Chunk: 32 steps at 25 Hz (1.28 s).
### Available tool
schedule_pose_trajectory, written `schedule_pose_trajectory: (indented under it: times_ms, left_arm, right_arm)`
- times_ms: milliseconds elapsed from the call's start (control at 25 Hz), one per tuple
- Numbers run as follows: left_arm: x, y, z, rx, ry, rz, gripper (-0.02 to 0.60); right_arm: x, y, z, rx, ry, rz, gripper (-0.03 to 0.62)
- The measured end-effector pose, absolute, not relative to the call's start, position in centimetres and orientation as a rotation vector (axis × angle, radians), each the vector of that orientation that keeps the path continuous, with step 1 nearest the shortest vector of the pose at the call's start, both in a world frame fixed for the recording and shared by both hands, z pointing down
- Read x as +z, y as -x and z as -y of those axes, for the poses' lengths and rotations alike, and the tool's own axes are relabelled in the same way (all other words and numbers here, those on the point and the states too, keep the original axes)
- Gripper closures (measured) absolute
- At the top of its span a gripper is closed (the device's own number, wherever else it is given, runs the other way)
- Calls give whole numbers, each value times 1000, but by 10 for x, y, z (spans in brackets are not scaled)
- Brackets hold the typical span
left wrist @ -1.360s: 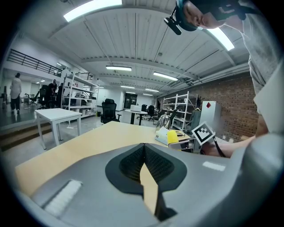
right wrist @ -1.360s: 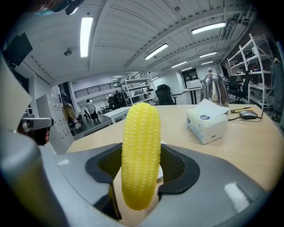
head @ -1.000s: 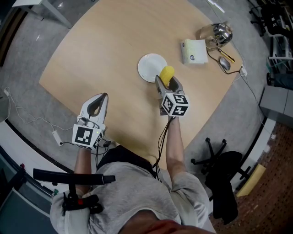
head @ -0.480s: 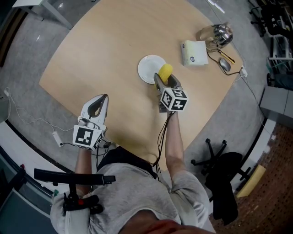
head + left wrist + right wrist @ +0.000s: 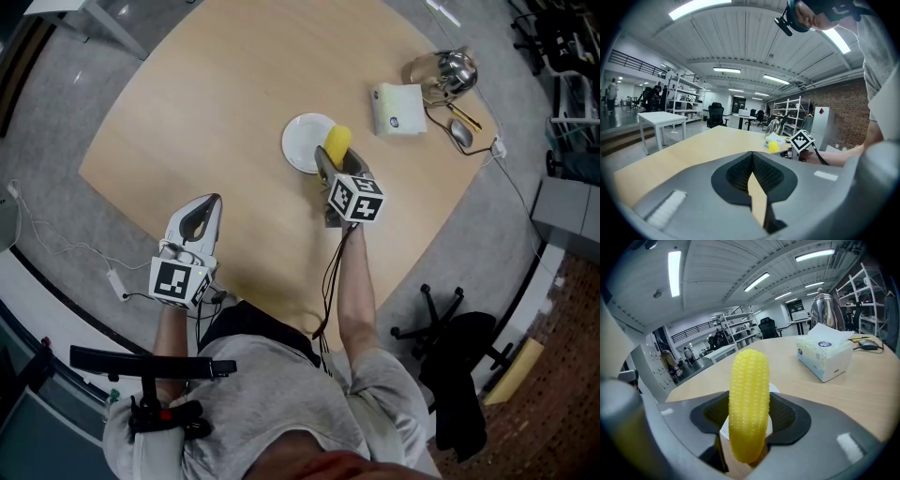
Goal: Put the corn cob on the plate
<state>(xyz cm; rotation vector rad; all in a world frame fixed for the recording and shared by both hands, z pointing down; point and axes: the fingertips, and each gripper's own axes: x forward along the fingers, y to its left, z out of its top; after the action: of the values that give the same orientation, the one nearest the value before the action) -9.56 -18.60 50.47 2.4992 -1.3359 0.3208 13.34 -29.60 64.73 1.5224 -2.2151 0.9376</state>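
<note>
The yellow corn cob (image 5: 337, 142) stands upright between the jaws of my right gripper (image 5: 337, 161), which is shut on it at the near right rim of the white plate (image 5: 302, 139). In the right gripper view the corn cob (image 5: 748, 401) fills the middle, with a sliver of the plate (image 5: 774, 389) showing behind it. My left gripper (image 5: 200, 217) hovers at the table's near edge, far from the plate. Its jaws (image 5: 753, 180) meet at the tips with nothing held. The corn cob (image 5: 774, 147) shows small in the distance there.
A tissue box (image 5: 397, 106) lies right of the plate. Behind it are a steel kettle (image 5: 444, 69), a spoon (image 5: 459, 131) and a cable on the table's far right edge. An office chair (image 5: 448, 349) stands on the floor at the right.
My right gripper has carried the corn cob a little farther away from me, onto the plate's near right rim. The left gripper has stayed put.
</note>
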Motion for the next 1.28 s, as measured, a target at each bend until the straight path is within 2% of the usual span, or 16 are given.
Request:
schedule_pose_trajectory:
  times_ms: [1280]
  left_arm:
    - [506,99,186,328,-2480,1350,561]
  right_arm:
    - [667,-124,314,977,-1467,2104,338]
